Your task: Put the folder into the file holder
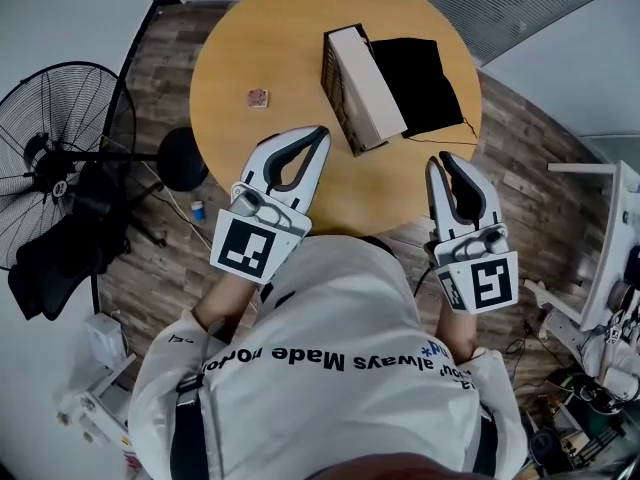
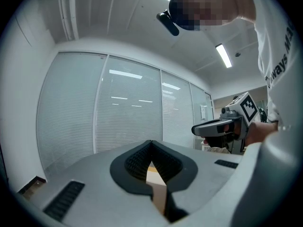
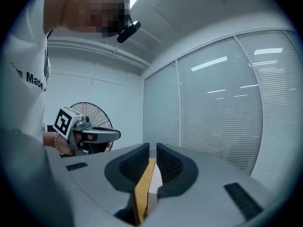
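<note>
The file holder (image 1: 340,88), a dark slatted box, stands on the round wooden table (image 1: 240,48) with a beige folder (image 1: 368,80) filling it. A flat black sheet (image 1: 418,80) lies against its right side. My left gripper (image 1: 320,131) hovers over the table's near edge, shut with nothing in it, its tips meeting in the left gripper view (image 2: 151,143). My right gripper (image 1: 440,160) hangs at the table's near right rim, jaws nearly touching and empty (image 3: 153,148). Both are level and apart from the holder.
A small reddish item (image 1: 258,97) lies on the table's left part. A standing fan (image 1: 65,158) and a black seat (image 1: 60,258) are on the floor at left. A white rack (image 1: 610,258) stands at right. Glass walls with blinds surround the room.
</note>
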A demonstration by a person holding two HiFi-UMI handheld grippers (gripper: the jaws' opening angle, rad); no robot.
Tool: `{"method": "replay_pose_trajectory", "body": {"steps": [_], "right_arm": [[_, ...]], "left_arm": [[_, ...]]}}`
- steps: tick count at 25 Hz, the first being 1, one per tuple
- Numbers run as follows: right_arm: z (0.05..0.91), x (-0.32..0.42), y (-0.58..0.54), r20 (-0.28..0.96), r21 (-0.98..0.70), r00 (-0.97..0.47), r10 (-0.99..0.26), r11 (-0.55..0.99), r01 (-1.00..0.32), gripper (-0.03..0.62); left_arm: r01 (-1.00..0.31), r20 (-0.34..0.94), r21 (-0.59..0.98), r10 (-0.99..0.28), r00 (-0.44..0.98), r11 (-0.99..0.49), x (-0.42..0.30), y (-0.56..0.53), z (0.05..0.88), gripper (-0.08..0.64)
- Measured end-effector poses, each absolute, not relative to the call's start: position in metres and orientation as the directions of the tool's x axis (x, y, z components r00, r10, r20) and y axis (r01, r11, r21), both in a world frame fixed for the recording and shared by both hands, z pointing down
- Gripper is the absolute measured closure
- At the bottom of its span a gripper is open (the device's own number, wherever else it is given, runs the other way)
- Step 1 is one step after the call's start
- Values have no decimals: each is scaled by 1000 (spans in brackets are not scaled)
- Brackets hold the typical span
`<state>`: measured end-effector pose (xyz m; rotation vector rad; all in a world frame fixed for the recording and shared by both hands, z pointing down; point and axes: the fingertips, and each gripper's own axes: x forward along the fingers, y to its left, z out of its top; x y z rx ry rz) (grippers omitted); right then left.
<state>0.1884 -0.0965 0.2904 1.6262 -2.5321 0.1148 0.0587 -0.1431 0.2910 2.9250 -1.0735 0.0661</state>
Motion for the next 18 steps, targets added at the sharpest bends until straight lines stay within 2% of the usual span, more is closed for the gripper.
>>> {"method": "replay_pose_trajectory", "body": {"steps": [18], "right_arm": [[285, 183, -102, 141, 13, -419, -897, 425, -905, 531]], "left_arm": [[-654, 39, 12, -653, 756, -757, 55, -151, 288, 537]]}}
